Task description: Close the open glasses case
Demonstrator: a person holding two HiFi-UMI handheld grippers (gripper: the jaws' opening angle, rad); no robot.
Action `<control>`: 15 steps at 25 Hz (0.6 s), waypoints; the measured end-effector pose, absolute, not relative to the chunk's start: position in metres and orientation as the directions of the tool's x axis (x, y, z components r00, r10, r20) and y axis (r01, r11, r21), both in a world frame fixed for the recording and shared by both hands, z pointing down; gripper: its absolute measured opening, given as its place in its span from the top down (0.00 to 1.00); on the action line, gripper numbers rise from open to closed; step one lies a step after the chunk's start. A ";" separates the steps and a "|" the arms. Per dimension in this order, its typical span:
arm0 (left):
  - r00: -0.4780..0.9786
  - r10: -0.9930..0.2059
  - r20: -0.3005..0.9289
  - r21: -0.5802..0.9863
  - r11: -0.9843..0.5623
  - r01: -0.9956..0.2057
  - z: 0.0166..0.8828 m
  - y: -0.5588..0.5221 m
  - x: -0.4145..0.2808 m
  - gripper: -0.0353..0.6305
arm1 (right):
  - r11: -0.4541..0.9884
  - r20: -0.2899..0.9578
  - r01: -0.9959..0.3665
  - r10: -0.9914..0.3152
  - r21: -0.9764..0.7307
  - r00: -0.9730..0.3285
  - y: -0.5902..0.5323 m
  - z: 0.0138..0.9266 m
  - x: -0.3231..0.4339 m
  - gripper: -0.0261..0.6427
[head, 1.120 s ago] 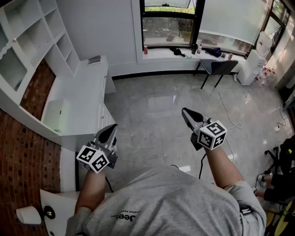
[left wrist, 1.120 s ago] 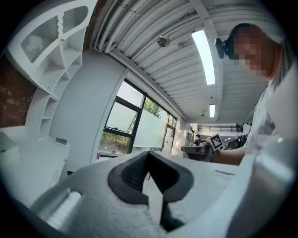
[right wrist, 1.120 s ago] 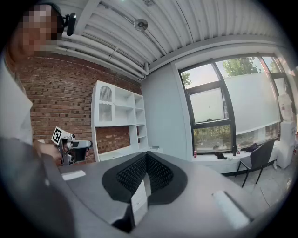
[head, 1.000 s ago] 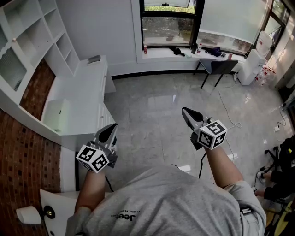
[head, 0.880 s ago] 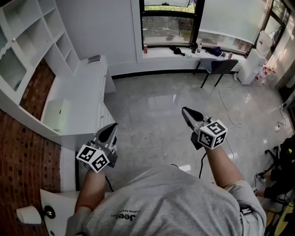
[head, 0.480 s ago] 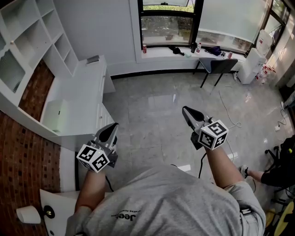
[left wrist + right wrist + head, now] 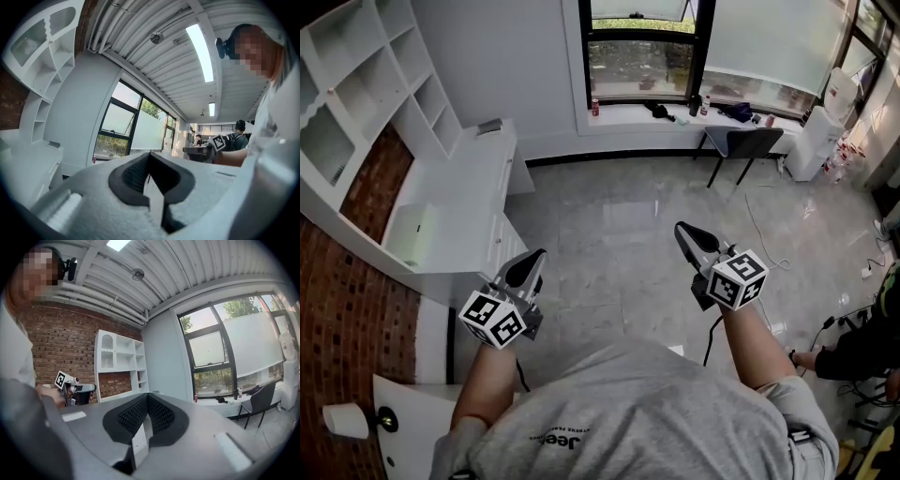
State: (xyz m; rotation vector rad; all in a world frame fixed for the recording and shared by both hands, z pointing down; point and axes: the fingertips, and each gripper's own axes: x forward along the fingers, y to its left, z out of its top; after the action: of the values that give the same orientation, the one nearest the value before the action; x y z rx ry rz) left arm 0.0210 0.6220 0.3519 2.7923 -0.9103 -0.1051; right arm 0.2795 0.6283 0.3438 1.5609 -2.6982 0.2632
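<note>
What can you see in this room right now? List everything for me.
Shelf unit: one, white, left wall.
Desk: one, white, beside the shelf unit.
Flat object: one, grey, desk's far end; too small to identify.
Window: one, dark-framed, far wall.
Can: one, red, on the sill.
Chair: one, dark, below the sill.
Water dispenser: one, white, far right.
Bystander: one, dark clothes, right edge.
Left gripper: one, grey, shut, empty, lower left.
Right gripper: one, grey, shut, empty, lower right.

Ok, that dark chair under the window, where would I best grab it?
On the dark chair, probably the backrest's top edge, coming from the open floor side: it looks like a thin panel, and the window ledge closes off the far side.
</note>
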 end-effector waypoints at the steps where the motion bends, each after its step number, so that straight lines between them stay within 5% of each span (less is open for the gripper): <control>1: 0.808 -0.589 -0.009 0.212 -0.791 -0.574 0.351 0.627 0.030 0.95 | 0.491 0.094 -0.860 -0.858 -0.137 -0.505 0.633 0.343 0.288 0.95; 15: 0.814 -0.581 0.005 0.223 -0.793 -0.567 0.360 0.650 0.098 0.95 | 0.522 0.104 -0.837 -0.835 -0.162 -0.541 0.653 0.353 0.343 0.94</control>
State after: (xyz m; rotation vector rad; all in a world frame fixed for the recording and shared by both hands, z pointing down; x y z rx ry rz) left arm 0.0981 0.6497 0.3596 2.7848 -0.8928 -0.0933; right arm 0.3431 0.6532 0.3535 1.4986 -2.7288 0.3017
